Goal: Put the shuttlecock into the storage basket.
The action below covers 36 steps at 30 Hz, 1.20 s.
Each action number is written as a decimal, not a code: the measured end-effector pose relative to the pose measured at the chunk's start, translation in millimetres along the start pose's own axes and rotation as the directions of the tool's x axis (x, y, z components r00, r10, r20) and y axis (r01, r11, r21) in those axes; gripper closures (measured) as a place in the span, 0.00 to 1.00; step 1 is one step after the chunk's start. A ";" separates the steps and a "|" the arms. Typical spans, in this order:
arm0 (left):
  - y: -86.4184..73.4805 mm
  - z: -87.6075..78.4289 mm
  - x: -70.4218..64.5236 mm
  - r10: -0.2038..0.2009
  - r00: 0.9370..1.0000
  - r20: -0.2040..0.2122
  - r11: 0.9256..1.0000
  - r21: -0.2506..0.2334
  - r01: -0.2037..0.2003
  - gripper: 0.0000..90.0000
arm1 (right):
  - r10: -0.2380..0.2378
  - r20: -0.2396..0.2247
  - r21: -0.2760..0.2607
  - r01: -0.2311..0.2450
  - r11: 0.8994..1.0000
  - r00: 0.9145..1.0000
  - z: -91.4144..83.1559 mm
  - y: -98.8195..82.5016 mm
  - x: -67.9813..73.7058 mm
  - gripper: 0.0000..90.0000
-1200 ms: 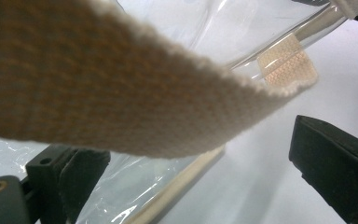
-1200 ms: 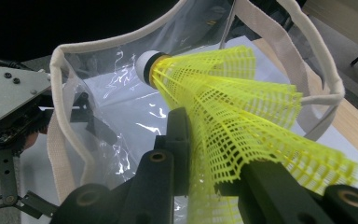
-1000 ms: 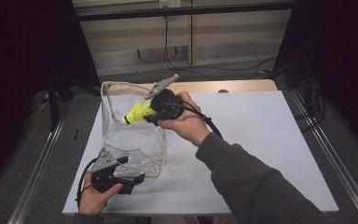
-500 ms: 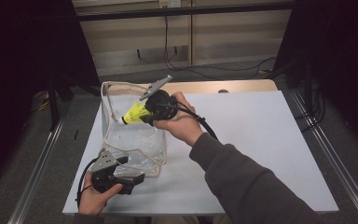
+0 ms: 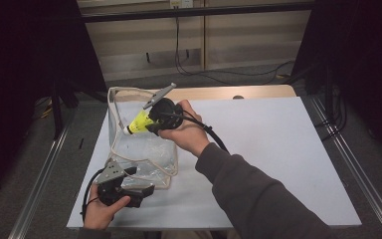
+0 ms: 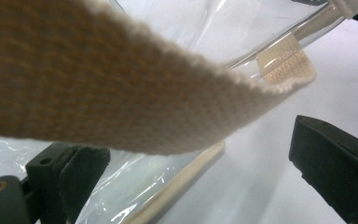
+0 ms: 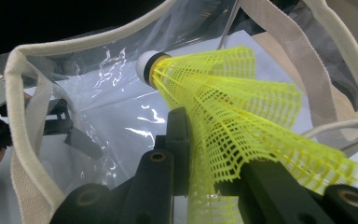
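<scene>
Nearest the person, the left gripper (image 5: 146, 191) lies low on the white table (image 5: 278, 149) at the near corner of a clear plastic bag (image 5: 144, 154). In the left gripper view its black jaws stand apart, clamping nothing; a woven cream strap (image 6: 121, 93), coarse-ribbed, crosses above the gap, and the bag's cream-taped bottom edge runs between the jaws.

Farther on, the right gripper (image 5: 142, 122) is clamped on a yellow shuttlecock (image 7: 228, 107): plastic mesh skirt squashed between the pads, white rounded cork forward. It is held over the bag's open mouth, cork pointing in. The bag film is glossy and crinkled, rimmed with cream webbing.

Beyond: a wooden strip along the table's far edge, then cables on the floor.
</scene>
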<state>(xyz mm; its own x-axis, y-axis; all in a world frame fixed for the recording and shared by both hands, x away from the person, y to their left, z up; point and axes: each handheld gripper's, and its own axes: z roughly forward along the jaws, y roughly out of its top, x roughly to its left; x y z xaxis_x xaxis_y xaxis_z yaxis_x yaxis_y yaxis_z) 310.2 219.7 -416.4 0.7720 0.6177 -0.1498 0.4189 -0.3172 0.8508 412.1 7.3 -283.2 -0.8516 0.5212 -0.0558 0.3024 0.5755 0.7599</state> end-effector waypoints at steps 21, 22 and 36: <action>-0.1 0.1 0.0 0.001 1.000 0.000 1.000 0.000 -0.001 0.06 | -0.002 -0.003 0.025 0.002 1.000 1.000 22.1 4.2 9.8 0.88; -0.1 0.0 0.0 0.002 1.000 0.000 1.000 0.001 -0.002 0.06 | 0.000 -0.005 0.025 0.000 1.000 1.000 23.6 4.1 10.0 0.88; -0.2 0.2 0.0 0.004 1.000 0.001 1.000 0.000 -0.004 0.06 | 0.022 -0.010 0.037 -0.022 0.999 1.000 36.5 5.4 12.5 0.88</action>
<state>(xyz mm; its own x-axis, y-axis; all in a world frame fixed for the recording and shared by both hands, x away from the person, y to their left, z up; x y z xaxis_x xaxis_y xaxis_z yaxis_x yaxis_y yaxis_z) 310.3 219.6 -416.6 0.7738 0.6162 -0.1469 0.4159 -0.3192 0.8515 418.6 40.0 -303.4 -0.8488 0.5277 -0.0326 0.3366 0.5869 0.7363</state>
